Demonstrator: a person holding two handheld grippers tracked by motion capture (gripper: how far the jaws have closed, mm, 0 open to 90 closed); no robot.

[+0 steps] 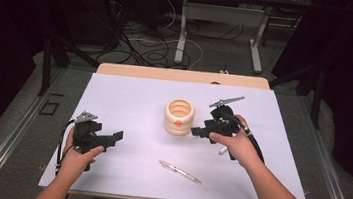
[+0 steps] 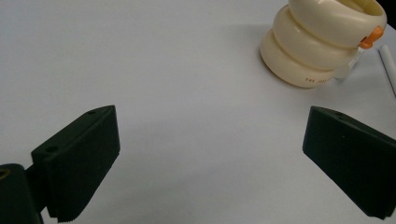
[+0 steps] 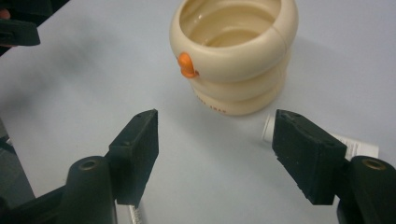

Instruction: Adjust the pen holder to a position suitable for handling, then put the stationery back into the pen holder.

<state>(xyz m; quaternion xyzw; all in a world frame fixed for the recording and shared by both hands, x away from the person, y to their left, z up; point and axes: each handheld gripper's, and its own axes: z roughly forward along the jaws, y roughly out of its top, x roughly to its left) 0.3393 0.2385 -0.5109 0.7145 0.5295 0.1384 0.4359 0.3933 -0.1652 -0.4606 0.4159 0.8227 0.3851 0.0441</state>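
Observation:
A cream ribbed cup [image 1: 179,117] with a small orange knob stands upright at the middle of the white table top [image 1: 130,94]. My right gripper [image 1: 200,131] sits just right of it, jaws open and pointing at the cup [image 3: 233,56], nothing between them [image 3: 215,126]. A white tube-like thing [image 3: 268,128] lies on the table beside the cup's base, partly hidden behind the right jaw. My left gripper [image 1: 116,137] rests at the left, open [image 2: 210,135] and holding nothing, well apart from the cup [image 2: 317,42].
A pen [image 1: 180,171] with a pink end lies near the front of the table, between the two hands. The table's front edge [image 1: 153,198] is close to the forearms. Desk legs and cables stand on the floor beyond the far edge.

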